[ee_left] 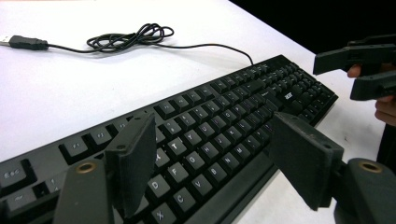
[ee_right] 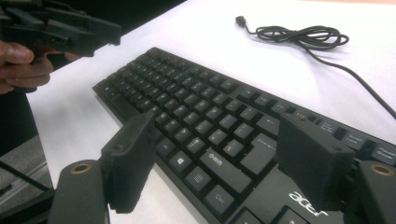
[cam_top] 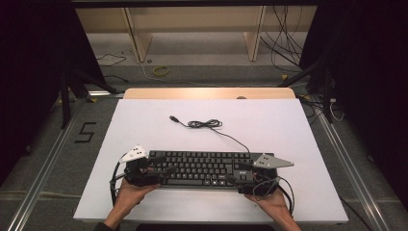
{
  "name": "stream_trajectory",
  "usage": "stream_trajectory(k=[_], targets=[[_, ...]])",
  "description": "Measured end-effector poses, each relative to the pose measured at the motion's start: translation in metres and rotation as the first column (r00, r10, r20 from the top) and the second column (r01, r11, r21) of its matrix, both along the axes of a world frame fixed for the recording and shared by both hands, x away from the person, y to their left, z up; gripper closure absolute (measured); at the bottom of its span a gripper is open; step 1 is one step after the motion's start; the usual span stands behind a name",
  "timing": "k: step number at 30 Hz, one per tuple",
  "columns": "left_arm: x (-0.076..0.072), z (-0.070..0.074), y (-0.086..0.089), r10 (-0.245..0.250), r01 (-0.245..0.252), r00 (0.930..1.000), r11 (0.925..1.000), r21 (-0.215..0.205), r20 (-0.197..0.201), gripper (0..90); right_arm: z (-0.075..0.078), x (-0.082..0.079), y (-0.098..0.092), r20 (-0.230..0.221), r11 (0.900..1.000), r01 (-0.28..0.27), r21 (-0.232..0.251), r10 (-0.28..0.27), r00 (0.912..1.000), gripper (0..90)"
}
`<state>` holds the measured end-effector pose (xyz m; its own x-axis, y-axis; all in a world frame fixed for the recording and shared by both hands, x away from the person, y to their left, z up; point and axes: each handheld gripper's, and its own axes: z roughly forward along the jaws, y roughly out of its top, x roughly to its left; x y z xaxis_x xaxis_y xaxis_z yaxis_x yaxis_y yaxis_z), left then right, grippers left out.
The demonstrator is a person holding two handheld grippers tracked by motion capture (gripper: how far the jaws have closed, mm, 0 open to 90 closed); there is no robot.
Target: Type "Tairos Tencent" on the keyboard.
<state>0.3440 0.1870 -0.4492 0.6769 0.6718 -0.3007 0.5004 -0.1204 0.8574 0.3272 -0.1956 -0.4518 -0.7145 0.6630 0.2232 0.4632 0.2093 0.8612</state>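
The black keyboard (cam_top: 202, 168) lies flat at the six o'clock edge of the white bench (cam_top: 144, 120), its cable (cam_top: 207, 124) coiled toward twelve o'clock. The left hand-held gripper (cam_top: 161, 169) at its nine o'clock end and the right hand-held gripper (cam_top: 238, 172) at its three o'clock end both stand wide, pressing nothing. Each gripper view cuts the keyboard's near end off, and key legends are mostly too blurred to read.

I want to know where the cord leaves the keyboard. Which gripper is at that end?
The right gripper: the cable leaves the back edge of the keyboard near it, while the left gripper is at the cable-free end.
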Motion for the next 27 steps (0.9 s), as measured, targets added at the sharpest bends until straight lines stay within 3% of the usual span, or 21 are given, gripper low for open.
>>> stream_trajectory(k=[9,27], targets=[[-0.015,-0.001,0.008,-0.002,0.002,0.9997,0.9999,-0.015,0.024,27.6,-0.002,-0.009,-0.012,0.012,1.0,0.007,0.003,-0.007,0.9999,29.5],[-0.028,-0.009,0.009,0.003,-0.003,0.9999,1.0,0.003,0.016,24.8,-0.008,-0.024,-0.031,0.022,0.999,0.035,0.009,-0.035,0.9991,29.2]])
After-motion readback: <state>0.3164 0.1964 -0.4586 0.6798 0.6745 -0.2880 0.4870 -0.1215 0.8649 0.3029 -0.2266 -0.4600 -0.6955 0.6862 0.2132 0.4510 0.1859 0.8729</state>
